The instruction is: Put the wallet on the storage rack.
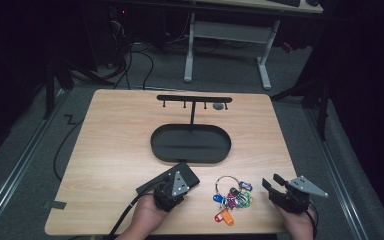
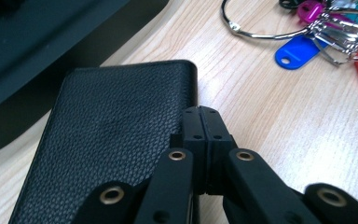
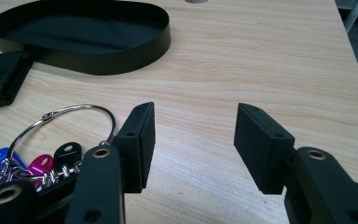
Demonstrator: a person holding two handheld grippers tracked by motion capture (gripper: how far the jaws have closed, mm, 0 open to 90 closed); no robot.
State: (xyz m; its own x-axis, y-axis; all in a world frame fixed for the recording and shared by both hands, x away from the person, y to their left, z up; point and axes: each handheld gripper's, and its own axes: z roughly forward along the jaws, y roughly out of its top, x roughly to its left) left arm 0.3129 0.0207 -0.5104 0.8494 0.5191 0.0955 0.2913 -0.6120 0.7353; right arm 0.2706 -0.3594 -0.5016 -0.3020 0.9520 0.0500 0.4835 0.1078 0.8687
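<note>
The left gripper [image 1: 176, 184] rests with its jaws fully closed, tips lying at the near corner of the black grained-leather wallet [image 2: 116, 140]; nothing is clamped between them. The wallet lies flat on the light wooden table [image 1: 115, 150], just short of the black oval metal tray [image 1: 190, 144], from which a hook stand [image 1: 194, 99] rises. The step in hand appears to be nudging the wallet towards the tray. To do this well, the closed tips should stay low against the wallet's edge and press along its length, so that it slides straight rather than pivoting. The right gripper [image 3: 193, 140] hovers with jaws parted and empty, just beside the steel ring of coloured key tags [image 1: 232, 196], which lies between the two hands.
</note>
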